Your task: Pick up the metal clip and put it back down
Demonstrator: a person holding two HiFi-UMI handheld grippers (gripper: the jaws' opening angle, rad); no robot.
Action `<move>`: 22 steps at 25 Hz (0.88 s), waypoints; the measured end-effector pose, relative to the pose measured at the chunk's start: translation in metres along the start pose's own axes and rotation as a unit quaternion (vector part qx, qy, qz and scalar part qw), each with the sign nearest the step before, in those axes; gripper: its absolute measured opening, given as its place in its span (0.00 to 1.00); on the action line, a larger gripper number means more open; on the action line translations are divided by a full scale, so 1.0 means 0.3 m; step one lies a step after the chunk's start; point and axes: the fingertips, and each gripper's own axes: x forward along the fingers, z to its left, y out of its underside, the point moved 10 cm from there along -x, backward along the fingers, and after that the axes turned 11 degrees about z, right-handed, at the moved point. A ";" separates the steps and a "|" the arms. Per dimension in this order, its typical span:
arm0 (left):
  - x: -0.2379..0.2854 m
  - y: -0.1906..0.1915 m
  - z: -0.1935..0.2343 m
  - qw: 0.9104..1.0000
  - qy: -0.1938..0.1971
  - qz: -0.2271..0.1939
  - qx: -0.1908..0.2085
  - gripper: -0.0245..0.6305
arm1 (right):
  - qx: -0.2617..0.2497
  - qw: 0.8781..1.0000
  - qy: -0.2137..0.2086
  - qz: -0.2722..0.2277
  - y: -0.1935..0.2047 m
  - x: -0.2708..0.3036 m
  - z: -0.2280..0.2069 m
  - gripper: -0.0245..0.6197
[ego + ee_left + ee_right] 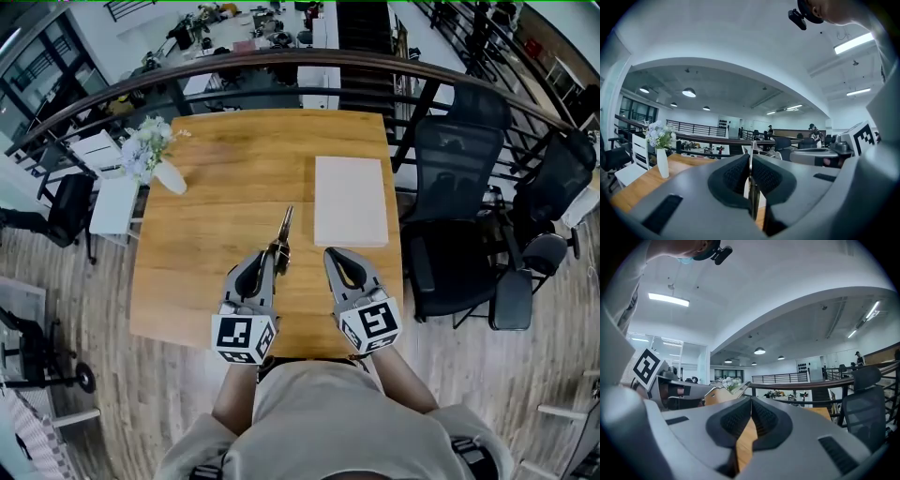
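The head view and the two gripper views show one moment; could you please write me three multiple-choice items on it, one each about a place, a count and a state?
1. Where on the table does the white vase stand, as the head view shows it?
A. By the right edge
B. By the left edge
C. Between the grippers

2. How many flat white boards lie on the table?
A. One
B. Two
C. Three

3. What state is the left gripper in?
A. Open and empty
B. Shut on the vase
C. Shut on the metal clip

Answers:
1 B: the vase sits at the left edge.
2 A: only one board shows.
3 C: the left gripper view shows the clip pinched between its jaws.
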 end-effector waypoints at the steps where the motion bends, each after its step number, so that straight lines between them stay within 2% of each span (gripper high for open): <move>1: -0.010 0.008 -0.006 1.000 -0.007 0.000 -0.004 0.08 | -0.002 1.000 -0.009 0.003 0.005 0.000 0.003 0.08; 9: -0.153 0.066 -0.031 0.997 -0.074 0.002 -0.032 0.08 | -0.021 0.996 -0.081 0.014 0.021 0.004 0.074 0.08; 12: -0.238 0.089 0.000 0.993 -0.112 0.004 -0.045 0.08 | -0.029 0.992 -0.119 0.019 0.015 0.036 0.147 0.08; 18: -0.406 0.136 0.147 0.986 -0.153 -0.003 -0.062 0.08 | -0.045 0.984 -0.170 0.031 0.007 0.142 0.369 0.08; 22: -0.561 0.175 0.315 0.983 -0.170 -0.001 -0.068 0.08 | -0.054 0.979 -0.192 0.038 -0.010 0.241 0.585 0.08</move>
